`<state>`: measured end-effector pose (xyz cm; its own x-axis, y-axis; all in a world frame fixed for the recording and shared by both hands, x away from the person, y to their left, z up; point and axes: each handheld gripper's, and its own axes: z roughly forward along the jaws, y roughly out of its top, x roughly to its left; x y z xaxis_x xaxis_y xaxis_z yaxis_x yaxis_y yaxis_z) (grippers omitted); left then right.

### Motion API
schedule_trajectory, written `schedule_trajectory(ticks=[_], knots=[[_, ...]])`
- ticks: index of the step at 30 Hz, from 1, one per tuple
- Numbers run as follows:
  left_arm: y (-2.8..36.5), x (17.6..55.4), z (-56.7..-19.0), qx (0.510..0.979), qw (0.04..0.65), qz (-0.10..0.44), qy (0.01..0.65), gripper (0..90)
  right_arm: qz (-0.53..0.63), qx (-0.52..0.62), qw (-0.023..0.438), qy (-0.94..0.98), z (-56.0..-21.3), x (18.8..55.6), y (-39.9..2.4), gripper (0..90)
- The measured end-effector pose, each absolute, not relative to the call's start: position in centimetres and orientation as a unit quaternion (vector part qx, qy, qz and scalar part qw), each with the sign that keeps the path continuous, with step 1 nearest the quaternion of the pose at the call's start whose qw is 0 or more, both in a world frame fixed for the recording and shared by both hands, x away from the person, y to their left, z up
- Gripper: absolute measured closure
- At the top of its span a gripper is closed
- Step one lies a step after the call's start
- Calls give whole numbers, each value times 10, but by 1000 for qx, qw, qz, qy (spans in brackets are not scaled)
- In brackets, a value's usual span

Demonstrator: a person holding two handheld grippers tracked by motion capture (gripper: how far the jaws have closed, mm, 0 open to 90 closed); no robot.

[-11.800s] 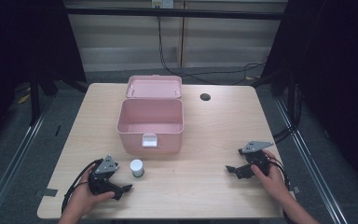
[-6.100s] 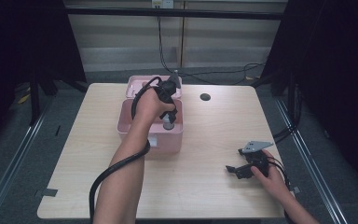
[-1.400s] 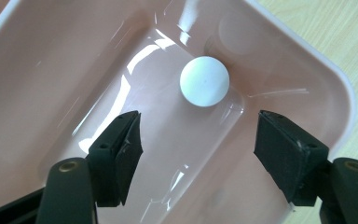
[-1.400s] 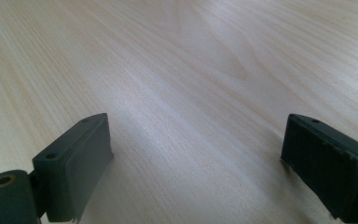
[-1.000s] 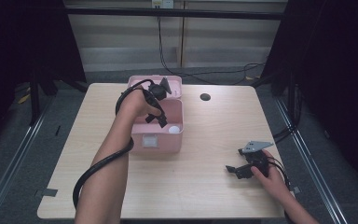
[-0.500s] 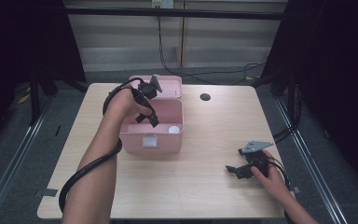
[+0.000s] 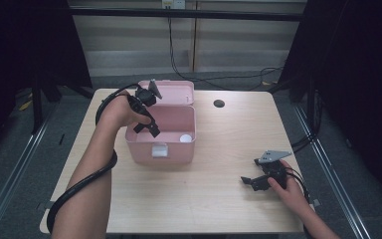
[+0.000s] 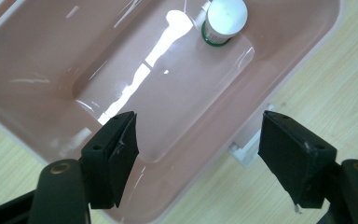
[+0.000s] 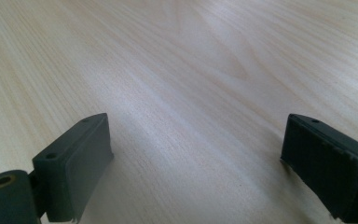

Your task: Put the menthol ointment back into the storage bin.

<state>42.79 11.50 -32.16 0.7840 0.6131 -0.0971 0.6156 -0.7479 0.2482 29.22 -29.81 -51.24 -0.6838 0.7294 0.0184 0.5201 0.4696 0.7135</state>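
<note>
Two bare forearms, each hand gripping black hand-held tongs

The left tongs (image 7: 146, 118) are black, with a thick black cable looping back along the forearm and a grey three-cornered plate on top. The right tongs (image 7: 251, 181) match, carrying a grey three-cornered plate and a black cable. No sleeves show on either arm. Close up, the left tongs' (image 8: 198, 163) and right tongs' (image 9: 200, 172) jaws are flat rectangular black pads with small screw holes, mounted on arms with a brass-coloured pivot ring.
</note>
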Motion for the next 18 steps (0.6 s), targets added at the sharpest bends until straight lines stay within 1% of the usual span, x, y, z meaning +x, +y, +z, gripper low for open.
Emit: schedule_trajectory(ticks=[12, 18], knots=[[142, 413, -320, 930, 137, -5, 342, 277, 358, 370, 146, 845, -512, 292, -298, 80], [159, 405, -326, 925, 138, -5, 355, 277, 358, 370, 146, 845, -512, 292, -298, 80]])
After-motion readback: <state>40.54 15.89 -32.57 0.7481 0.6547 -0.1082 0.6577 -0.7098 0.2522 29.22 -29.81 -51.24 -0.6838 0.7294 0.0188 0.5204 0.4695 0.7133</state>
